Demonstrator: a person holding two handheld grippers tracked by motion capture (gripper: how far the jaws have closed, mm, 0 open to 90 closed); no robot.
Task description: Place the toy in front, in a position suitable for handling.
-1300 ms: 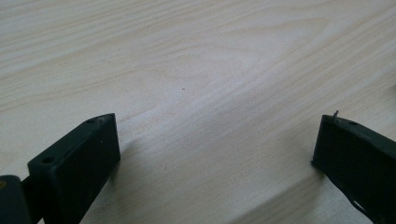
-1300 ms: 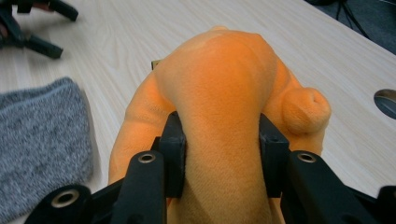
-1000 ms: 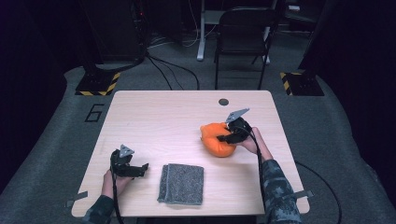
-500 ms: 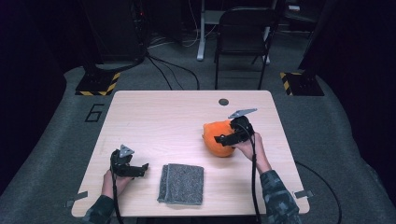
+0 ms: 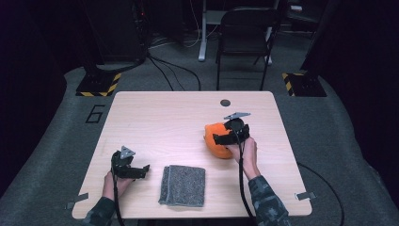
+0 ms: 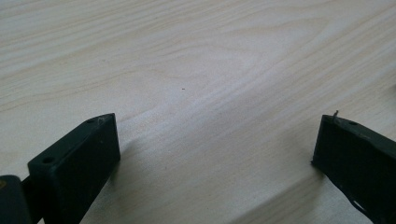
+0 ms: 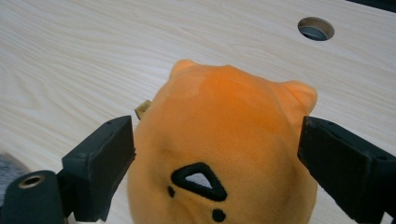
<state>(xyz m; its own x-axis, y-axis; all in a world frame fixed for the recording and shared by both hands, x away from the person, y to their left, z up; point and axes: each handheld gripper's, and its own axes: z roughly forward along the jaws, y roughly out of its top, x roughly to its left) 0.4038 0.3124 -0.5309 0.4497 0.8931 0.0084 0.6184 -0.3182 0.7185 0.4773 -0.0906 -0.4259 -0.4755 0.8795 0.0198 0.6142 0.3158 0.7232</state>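
At the left of the high view, the left gripper (image 5: 139,170) rests low near the front edge of the pale wooden bench (image 5: 169,122), held in the person's left hand (image 5: 114,184) with its black cable trailing back toward the sleeve. Its jaws are released and spread wide, and in the left gripper view they frame nothing but bare wood grain. Just to the right of it, near the front edge, lies a folded grey cloth (image 5: 183,185), flat and squared, apart from both grippers. Farther right and a little deeper on the bench sits the orange plush toy (image 5: 215,141), a rounded soft figure with small ears and a black stitched mark on its surface. The right gripper (image 5: 221,140) is over the toy, held in the person's right hand (image 5: 246,149); its jaws have just been moving, widening and then easing in a little, and they now stand released, one to each side of the toy. In the right gripper view the left jaw sits right against the toy's side, while the right one stands beside the toy's ear; I cannot tell whether either touches. Beyond the toy, a round cable hole (image 5: 225,102) opens in the bench near its far edge.
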